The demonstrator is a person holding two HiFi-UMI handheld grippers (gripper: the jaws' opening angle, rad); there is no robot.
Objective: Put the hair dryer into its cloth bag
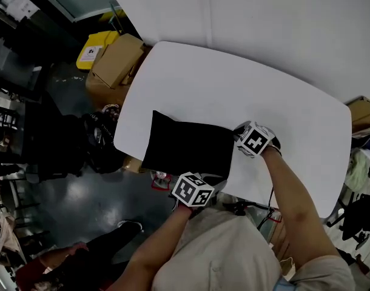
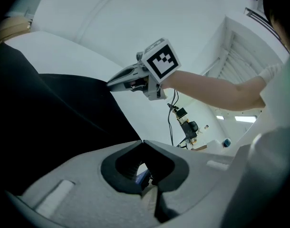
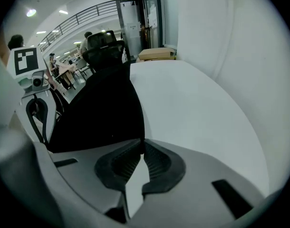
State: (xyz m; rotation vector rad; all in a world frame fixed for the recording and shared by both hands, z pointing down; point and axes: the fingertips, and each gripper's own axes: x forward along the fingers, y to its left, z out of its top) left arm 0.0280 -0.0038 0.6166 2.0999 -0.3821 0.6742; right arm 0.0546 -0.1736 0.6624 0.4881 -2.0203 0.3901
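Cloth bag (image 1: 185, 147): it lies flat and dark on the white table (image 1: 282, 108), and it runs away from both tools, its near edge meeting their tips. The hair dryer shows in no view. The bag looks slightly plump, but I cannot tell whether the dryer is already inside.

The right hand-held gripper (image 3: 141, 144) is clenched, its ribbed pads meeting on a corner of the bag's edge, with bare table to its right. The left hand-held gripper (image 2: 143, 143) is clenched too, its tips together just where the black hem ends, so it seems to pinch the fabric there. The bag spreads to its left and the other tool sits ahead of it, on the bag's far corner.

The fabric looks soft, thin and light. It should fold and sag under any pull, and give no stiffness to push against. The hem is the best hold, with one pinch on each side so that the mouth can be spread. A shallow pinch on such thin cloth could slip free, so each bite should take in a good fold.
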